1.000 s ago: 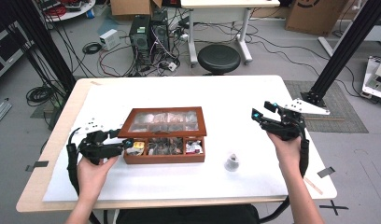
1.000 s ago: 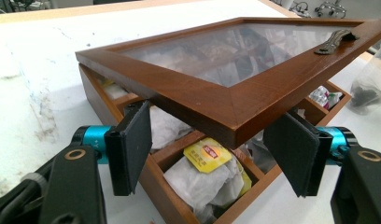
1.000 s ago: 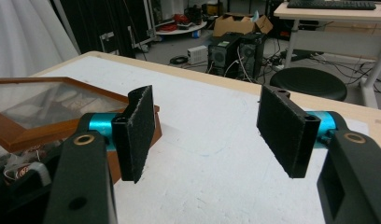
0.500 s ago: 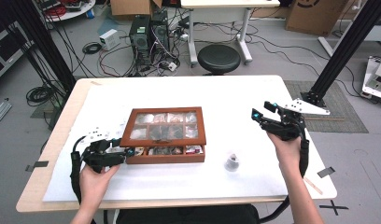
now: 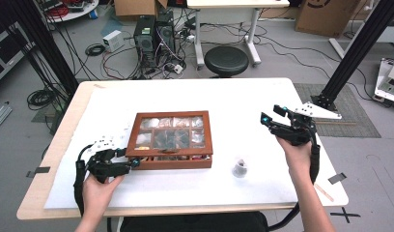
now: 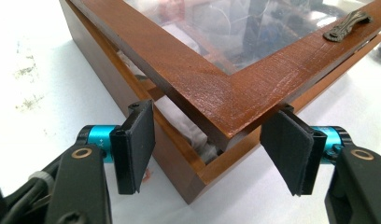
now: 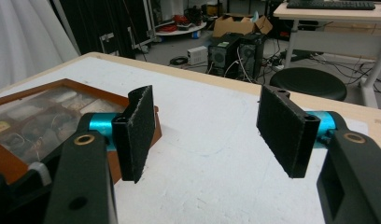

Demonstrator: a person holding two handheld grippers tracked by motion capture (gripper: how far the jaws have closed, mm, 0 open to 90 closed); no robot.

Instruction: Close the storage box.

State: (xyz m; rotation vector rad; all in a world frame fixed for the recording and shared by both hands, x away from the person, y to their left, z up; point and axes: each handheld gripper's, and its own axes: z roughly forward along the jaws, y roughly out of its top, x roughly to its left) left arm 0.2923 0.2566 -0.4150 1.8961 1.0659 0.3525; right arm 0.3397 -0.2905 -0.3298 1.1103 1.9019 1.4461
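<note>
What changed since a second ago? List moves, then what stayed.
The wooden box's lid has swung down, nearly closed. The left tongs sank with its near corner, jaws closing, pads not yet pressing it. The right tongs, open, and the small cup stayed put.

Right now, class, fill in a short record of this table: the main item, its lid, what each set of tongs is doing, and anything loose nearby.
Main item: wooden box with a glass lid, on the white table
Lid: nearly shut, a gap left at the near corner
Left tongs: astride that lid corner, pads apart from the wood, jaws just been closing
Right tongs: open, holding nothing, above the table
Loose item: small pale object right of the box
</note>
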